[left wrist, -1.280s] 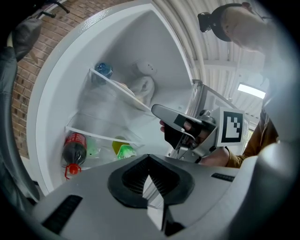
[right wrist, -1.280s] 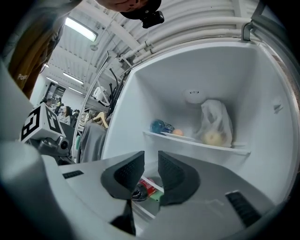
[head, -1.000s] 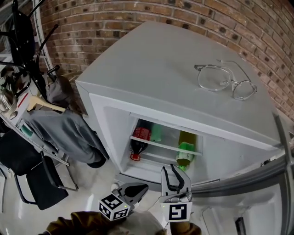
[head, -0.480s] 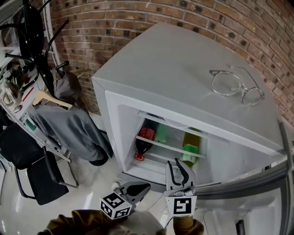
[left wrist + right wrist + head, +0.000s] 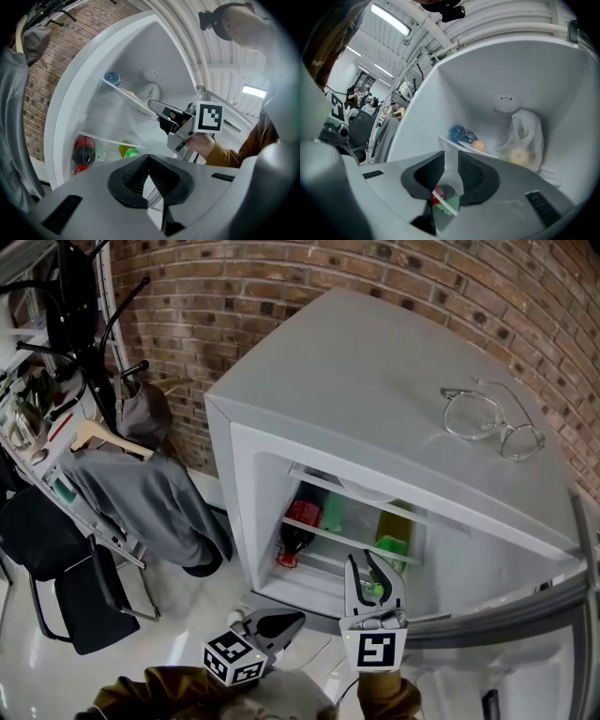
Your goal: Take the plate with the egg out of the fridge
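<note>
Right gripper point(image 5: 451, 157) is open a bit with nothing between the jaws, aimed into the open fridge point(image 5: 375, 362). Left gripper point(image 5: 148, 159) is closed and empty, sitting outside the fridge. The plate point(image 5: 465, 143) with the egg point(image 5: 478, 146) is on the upper shelf point(image 5: 444, 139) — between a blue bottle point(image 5: 461, 135) and a plastic bag point(image 5: 525, 136).

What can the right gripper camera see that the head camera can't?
Only the right gripper view shows the fridge's top shelf: an egg on a plate, a blue bottle and a plastic bag. Only the head view shows the glasses lying on top of the fridge, and the brick wall. Both show the open fridge and the cola bottle lower down.
</note>
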`<state>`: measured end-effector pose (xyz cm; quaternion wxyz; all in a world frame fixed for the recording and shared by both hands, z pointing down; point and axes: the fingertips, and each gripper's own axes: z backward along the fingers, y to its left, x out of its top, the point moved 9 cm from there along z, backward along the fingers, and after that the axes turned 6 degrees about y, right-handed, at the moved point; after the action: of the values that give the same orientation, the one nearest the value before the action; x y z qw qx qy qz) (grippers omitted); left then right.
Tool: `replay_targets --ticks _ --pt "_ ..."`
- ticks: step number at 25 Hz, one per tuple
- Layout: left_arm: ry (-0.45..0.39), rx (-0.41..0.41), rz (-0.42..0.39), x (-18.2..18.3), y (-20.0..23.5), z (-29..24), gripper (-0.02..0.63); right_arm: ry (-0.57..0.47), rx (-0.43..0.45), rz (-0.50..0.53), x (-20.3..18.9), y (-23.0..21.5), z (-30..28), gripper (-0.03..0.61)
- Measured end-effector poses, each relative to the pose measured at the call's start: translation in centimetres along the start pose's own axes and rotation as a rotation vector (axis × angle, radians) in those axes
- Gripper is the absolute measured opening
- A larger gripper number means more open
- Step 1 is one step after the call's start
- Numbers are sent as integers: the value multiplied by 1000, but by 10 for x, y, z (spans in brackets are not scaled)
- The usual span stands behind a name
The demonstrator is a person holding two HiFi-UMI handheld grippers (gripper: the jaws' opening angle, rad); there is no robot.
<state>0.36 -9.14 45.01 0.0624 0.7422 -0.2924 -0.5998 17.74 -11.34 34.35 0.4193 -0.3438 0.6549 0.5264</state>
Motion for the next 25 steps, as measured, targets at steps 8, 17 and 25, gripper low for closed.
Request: replay_targets --ticks 8,17,25 --pt "-15 20 6 3 6 6 8 34 -14 52 4 -8 -16 72" --pt "-13 19 9 4 8 8 8 49 0 157 14 -12 -33 72" --pt "-17 50 -52 6 10 13 8 105 -15 200 15 -14 -44 72"
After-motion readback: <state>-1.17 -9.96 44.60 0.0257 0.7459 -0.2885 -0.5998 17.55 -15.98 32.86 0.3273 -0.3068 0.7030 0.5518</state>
